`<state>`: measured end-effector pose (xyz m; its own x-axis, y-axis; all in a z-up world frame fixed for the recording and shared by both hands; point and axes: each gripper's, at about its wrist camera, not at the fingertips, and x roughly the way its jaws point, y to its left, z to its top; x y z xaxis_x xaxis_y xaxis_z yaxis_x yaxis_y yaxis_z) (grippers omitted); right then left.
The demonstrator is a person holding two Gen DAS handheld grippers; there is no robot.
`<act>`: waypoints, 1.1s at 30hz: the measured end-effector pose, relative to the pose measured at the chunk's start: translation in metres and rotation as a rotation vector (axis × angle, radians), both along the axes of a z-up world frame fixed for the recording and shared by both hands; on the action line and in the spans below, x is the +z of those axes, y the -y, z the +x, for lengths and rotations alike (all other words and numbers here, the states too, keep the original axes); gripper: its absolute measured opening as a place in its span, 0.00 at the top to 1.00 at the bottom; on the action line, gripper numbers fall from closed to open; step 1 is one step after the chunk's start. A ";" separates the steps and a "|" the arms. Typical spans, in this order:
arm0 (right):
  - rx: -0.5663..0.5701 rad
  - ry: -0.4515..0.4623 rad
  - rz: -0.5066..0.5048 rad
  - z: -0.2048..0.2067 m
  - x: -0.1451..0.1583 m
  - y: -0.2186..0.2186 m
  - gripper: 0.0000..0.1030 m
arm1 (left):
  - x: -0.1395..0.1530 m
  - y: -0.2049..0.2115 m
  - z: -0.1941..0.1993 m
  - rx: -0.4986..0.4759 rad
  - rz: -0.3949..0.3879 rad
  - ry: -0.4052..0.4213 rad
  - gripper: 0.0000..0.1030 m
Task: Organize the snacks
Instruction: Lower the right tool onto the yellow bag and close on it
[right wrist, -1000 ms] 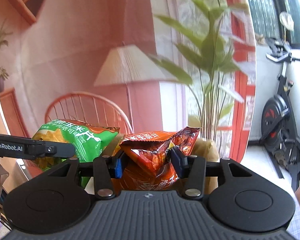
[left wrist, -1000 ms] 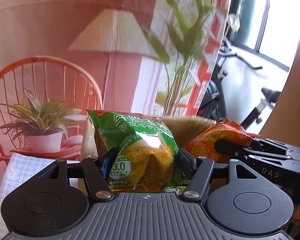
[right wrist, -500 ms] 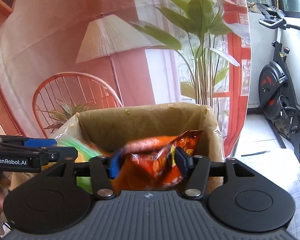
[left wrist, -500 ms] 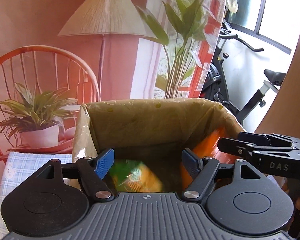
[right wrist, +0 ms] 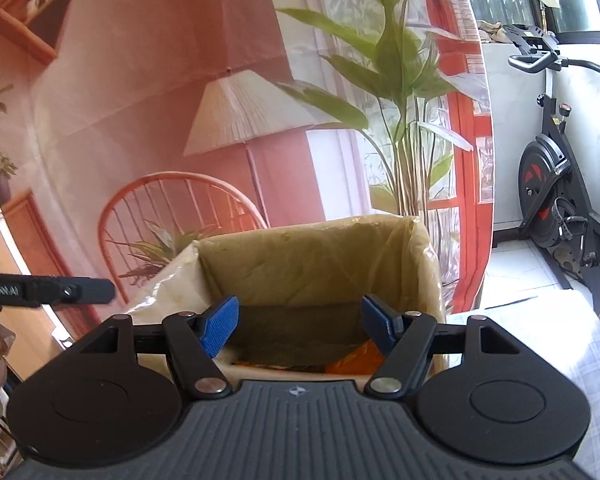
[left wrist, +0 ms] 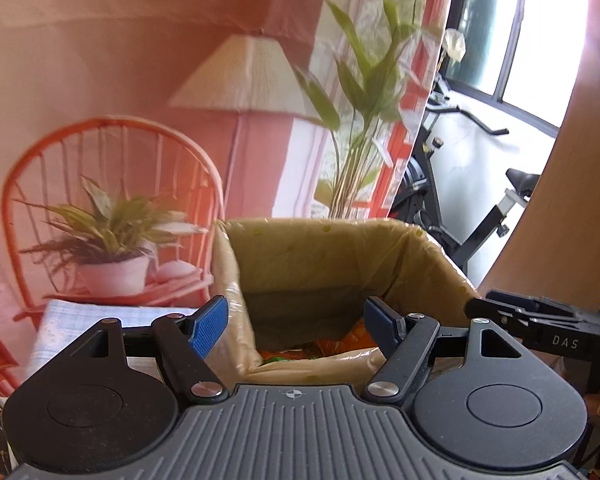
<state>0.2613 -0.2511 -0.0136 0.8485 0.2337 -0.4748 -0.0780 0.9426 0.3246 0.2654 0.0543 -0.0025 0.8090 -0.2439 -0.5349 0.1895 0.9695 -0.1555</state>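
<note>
A cardboard box lined with clear plastic point(left wrist: 340, 248) point(right wrist: 312, 264) stands just ahead of both grippers. Snack bags lie at its bottom: a strip of green bag point(left wrist: 288, 358) and an orange bag point(left wrist: 340, 344) in the left wrist view, the orange bag point(right wrist: 354, 360) in the right wrist view. My left gripper point(left wrist: 296, 324) is open and empty above the box's near rim. My right gripper point(right wrist: 298, 322) is open and empty over the same box. The right gripper's side point(left wrist: 540, 320) shows at the right of the left wrist view; the left gripper's side point(right wrist: 48, 290) at the left of the right wrist view.
A checked blue-and-white tablecloth point(left wrist: 72, 328) point(right wrist: 572, 340) covers the table around the box. A printed backdrop with a lamp, chair and plants point(left wrist: 140, 120) hangs behind. An exercise bike point(right wrist: 560, 200) stands on the floor at the right.
Both grippers opened and let go of their bags: the green bag and the orange bag dropped into the box. Both grippers have drawn back slightly from the box.
</note>
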 end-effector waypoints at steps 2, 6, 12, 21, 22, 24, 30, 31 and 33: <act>-0.001 0.009 0.022 -0.013 0.003 0.000 0.31 | 0.008 -0.008 -0.014 0.009 0.011 0.035 0.25; 0.016 0.029 0.041 -0.039 0.005 -0.003 0.31 | 0.007 -0.025 -0.046 0.030 0.017 0.106 0.25; 0.025 0.009 0.029 -0.069 -0.013 -0.018 0.31 | -0.029 -0.028 -0.075 0.052 0.083 0.090 0.25; 0.059 -0.051 -0.017 -0.090 -0.051 -0.056 0.31 | -0.083 -0.033 -0.093 0.039 0.037 0.022 0.25; 0.067 -0.055 -0.024 -0.091 -0.053 -0.061 0.31 | -0.086 -0.035 -0.094 0.041 0.033 0.015 0.26; 0.089 -0.052 -0.056 -0.095 -0.055 -0.073 0.31 | -0.092 -0.039 -0.095 0.041 0.029 0.007 0.26; 0.145 -0.054 -0.117 -0.101 -0.065 -0.103 0.31 | -0.099 -0.051 -0.101 0.059 0.028 0.004 0.26; 0.149 -0.061 -0.122 -0.101 -0.068 -0.107 0.31 | -0.101 -0.052 -0.102 0.065 0.029 0.002 0.26; 0.158 -0.075 -0.134 -0.099 -0.075 -0.114 0.31 | -0.102 -0.053 -0.105 0.067 0.035 0.001 0.26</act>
<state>0.1619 -0.1372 -0.0885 0.7672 0.2920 -0.5711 -0.2088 0.9556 0.2081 0.1606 0.1075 -0.1046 0.8233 -0.1702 -0.5416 0.1239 0.9849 -0.1212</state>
